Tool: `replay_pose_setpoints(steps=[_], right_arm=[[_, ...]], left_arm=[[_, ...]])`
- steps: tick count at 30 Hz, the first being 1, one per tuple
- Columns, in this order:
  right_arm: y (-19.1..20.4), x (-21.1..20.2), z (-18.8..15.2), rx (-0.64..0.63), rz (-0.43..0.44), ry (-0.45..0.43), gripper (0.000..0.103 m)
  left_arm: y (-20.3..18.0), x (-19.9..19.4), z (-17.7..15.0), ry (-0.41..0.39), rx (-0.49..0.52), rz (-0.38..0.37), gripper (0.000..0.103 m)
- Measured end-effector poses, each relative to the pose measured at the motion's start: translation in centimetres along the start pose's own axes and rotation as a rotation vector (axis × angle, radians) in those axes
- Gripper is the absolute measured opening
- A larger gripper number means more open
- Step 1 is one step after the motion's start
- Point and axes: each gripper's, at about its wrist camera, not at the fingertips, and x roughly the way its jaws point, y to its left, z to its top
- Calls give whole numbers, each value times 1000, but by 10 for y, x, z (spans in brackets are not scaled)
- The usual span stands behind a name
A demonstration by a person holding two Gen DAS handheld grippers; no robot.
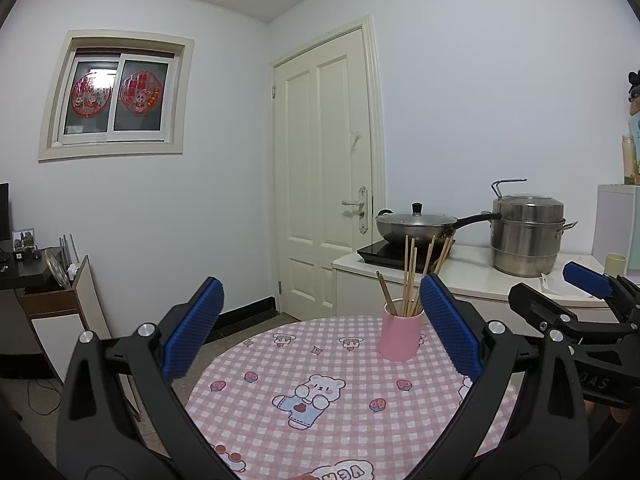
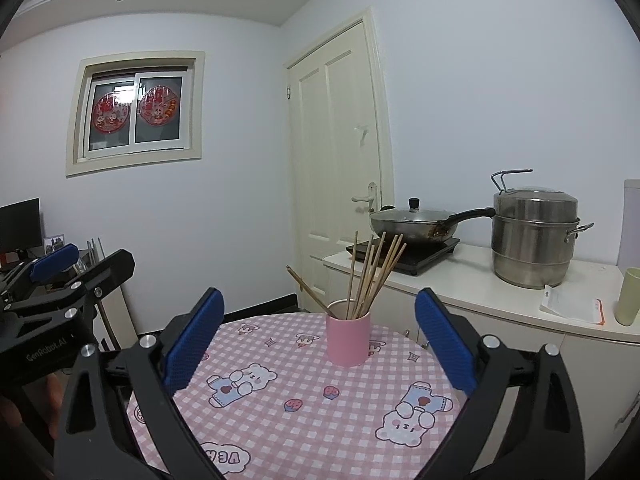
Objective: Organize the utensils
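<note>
A pink cup (image 1: 401, 335) (image 2: 347, 337) stands upright on the far part of a round table with a pink checked cloth (image 1: 320, 408) (image 2: 304, 408). Several wooden chopsticks (image 1: 409, 280) (image 2: 370, 276) stick out of it, fanned apart. My left gripper (image 1: 322, 332) hovers open over the near side of the table, nothing between its blue pads; the cup sits just inside its right finger (image 1: 450, 332). My right gripper (image 2: 320, 338) is open too and empty, the cup centred beyond its fingers. Each gripper shows at the edge of the other's view.
Behind the table a white counter (image 2: 480, 292) carries an induction hob with a lidded wok (image 2: 412, 224), a steel steamer pot (image 2: 534, 236), a pale green cup (image 2: 629, 297) and a paper packet. A closed door (image 1: 324, 168) stands behind. A desk with clutter (image 1: 36, 268) is at left.
</note>
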Motion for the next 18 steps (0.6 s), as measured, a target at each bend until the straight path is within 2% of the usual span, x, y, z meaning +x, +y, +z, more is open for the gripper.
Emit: replay_pose_setpoints(steps=[3, 18], right_arm=[[1, 3, -1, 3, 28, 16, 93], [0, -2, 3, 7, -7, -6, 93]], left_arm=[[0, 1, -1, 4, 0, -1, 97], [2, 5, -2, 6, 1, 6, 97]])
